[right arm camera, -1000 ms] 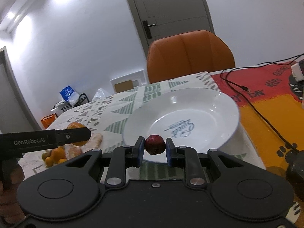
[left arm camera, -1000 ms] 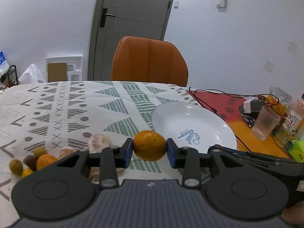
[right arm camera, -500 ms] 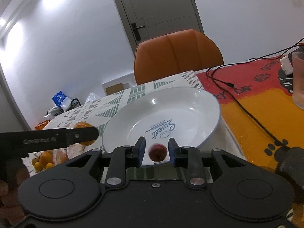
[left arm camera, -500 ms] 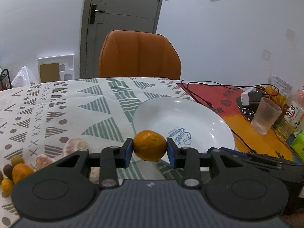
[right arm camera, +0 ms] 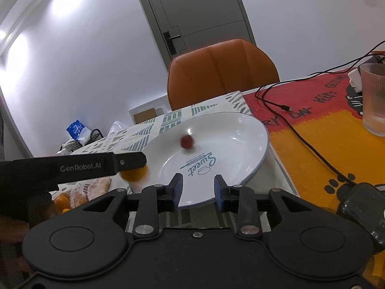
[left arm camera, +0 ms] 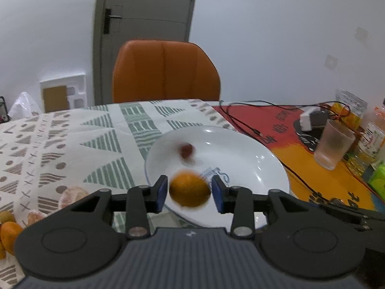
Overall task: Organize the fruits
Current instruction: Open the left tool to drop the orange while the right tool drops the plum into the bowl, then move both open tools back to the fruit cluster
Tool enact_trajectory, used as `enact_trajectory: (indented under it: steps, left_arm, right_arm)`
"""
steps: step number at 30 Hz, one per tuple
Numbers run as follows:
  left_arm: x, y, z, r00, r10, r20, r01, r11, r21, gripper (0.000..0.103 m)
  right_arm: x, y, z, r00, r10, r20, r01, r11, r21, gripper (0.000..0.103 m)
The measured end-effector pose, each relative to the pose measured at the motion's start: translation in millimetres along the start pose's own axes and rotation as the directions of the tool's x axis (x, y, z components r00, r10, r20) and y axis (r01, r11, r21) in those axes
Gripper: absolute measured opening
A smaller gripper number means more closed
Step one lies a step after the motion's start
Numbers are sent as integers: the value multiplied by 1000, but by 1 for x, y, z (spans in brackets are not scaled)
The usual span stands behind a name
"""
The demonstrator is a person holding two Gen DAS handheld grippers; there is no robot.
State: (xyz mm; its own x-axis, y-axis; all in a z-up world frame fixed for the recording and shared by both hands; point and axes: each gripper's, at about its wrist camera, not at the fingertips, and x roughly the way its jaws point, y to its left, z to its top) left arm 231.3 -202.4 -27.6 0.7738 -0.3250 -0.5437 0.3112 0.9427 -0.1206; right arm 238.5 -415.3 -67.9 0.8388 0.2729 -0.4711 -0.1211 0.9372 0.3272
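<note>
The red fruit [right arm camera: 187, 141] has dropped onto the white plate [right arm camera: 250, 130]; the right gripper [right arm camera: 196, 190] hangs level at its near rim, jaws apart and empty. The left gripper [left arm camera: 189, 193], jaws parted, flanks a blurred orange [left arm camera: 189, 189] over the plate's near edge.

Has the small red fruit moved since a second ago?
Yes. The small red fruit has left the right hand-held gripper, whose jaws now stand open, and lies farther in on the white plate, beyond its printed "Sweet" logo.

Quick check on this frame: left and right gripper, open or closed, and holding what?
Left gripper: open, blurred orange loose between its pads over the white plate.
Right gripper: open, empty; small red fruit lies in the plate.
</note>
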Motion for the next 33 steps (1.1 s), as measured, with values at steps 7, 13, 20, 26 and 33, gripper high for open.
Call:
enact_trajectory:
  steps: [7, 13, 20, 26, 33]
  left_arm:
    - [-15, 14, -3, 998, 69, 8, -69, 997, -26, 69]
    - [-36, 34, -5, 990, 138, 22, -136, 989, -66, 85]
    - [-69, 55, -10, 983, 178, 54, -171, 979, -112, 96]
    - [-98, 72, -14, 977, 203, 72, -192, 972, -136, 96]
    - [-140, 91, -20, 965, 231, 123, -210, 964, -164, 98]
  right_arm:
    - [-2, 5, 0, 1000, 9, 2, -9, 1000, 11, 46]
    - [-14, 16, 2, 999, -16, 52, 16, 1000, 0, 87]
    - [-28, 34, 6, 995, -58, 83, 60, 998, -28, 103]
    - [-37, 48, 4, 990, -110, 88, 112, 994, -15, 103]
    - [-49, 73, -4, 992, -101, 76, 108, 990, -92, 103]
